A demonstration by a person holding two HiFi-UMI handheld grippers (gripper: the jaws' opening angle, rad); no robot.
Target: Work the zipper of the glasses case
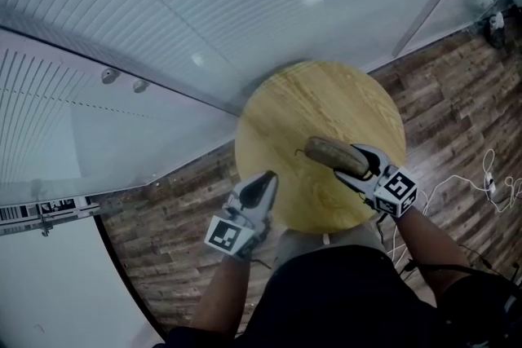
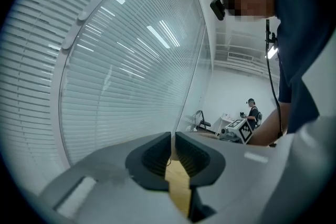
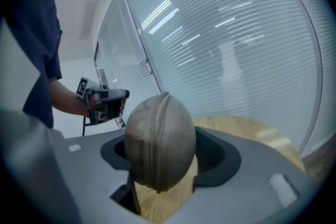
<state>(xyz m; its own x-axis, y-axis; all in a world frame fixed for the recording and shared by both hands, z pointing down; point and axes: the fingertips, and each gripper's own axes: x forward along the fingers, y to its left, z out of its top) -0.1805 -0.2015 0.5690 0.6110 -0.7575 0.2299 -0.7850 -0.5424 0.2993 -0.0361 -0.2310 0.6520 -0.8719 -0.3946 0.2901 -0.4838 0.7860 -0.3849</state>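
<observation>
The glasses case (image 3: 160, 139) is a rounded, tan fabric-covered shell. It looks light and fairly stiff, with a cloth skin that should give the pads good friction and little risk of slipping. Its zipper (image 3: 157, 128) runs as a ridge over the end facing the right gripper view and on along the length. I cannot make out the slider in any view.

The case lies on the near right part of the round wooden table (image 1: 310, 106), long axis across, resting on the wood. The sensible hold is the one it already has: across the body at one end, clear of the zipper line, so the seam stays free for the other tool (a pinch on the seam itself would block the slider's path).

The right gripper (image 1: 364, 165) clamps that near end, one pad on each flank, and comes in low from the person's right with the forearm angled in towards the table.

The left gripper (image 1: 263, 190) sits well apart from the case at the table's near left edge, pointing forward and slightly inward. Its jaws are barely parted, a thin slit with nothing in it.
</observation>
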